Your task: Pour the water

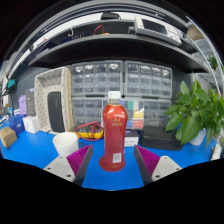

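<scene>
In the gripper view, the gripper (113, 163) has its two fingers spread apart, the magenta pads (82, 163) on their inner faces angled toward each other at about seven and five o'clock. A tall red plastic bottle with a white cap and white label (114, 133) stands upright on the bright blue tabletop (30, 150), just ahead of the fingers and in line with the gap between them; there is blue surface visible on either side of its base, so neither pad presses on it. At about nine o'clock from the bottle, just beyond the left finger, sits a white cylindrical cup (65, 143). Further back at ten o'clock lies a small yellow and red object (89, 130), too small to identify. At three o'clock a leafy green potted plant (193, 108) spreads over the table's far side. Behind everything, at twelve o'clock, stands a grey shelving unit with clear-fronted drawers (122, 80), and small coloured items cluster at the far left.
</scene>
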Available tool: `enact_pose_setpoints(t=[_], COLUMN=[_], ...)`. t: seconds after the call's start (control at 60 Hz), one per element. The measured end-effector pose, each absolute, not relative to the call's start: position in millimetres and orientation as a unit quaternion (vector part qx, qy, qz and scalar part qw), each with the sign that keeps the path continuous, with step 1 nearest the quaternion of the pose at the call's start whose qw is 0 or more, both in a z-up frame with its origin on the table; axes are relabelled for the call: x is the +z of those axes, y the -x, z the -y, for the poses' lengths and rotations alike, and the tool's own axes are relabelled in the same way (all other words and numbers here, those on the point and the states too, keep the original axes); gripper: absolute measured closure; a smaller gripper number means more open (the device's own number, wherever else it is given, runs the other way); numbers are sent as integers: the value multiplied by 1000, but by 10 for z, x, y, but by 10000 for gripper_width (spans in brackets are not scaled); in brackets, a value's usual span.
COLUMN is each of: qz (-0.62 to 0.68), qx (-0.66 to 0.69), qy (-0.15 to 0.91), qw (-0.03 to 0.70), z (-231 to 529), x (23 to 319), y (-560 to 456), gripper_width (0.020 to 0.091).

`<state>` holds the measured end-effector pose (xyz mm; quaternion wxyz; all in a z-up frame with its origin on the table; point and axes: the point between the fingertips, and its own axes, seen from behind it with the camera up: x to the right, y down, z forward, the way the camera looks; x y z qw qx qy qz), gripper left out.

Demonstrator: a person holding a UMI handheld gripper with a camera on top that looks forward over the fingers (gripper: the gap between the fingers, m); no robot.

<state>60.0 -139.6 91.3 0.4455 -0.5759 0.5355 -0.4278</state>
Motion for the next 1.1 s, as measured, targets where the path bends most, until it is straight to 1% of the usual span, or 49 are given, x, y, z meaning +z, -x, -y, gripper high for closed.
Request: enact_pose_setpoints(t=[0.233, 0.3, 0.433, 0.7, 0.85, 0.95, 1.1], qz=[-577, -576, -566, -557, -547, -547, -553], qx=[-402, -398, -404, -432, -441, -442, -429], qy=[560, 564, 566, 553, 544, 539, 540], qw=[437, 437, 443, 444, 458, 463, 466], z=[1215, 1127, 1014, 1060, 1024, 1009, 928], x=[778, 794, 996, 1424, 1660, 1719, 1705], y=[230, 391, 610, 862, 953, 976, 1002], gripper_width=[264, 263, 251, 255, 252, 252, 253])
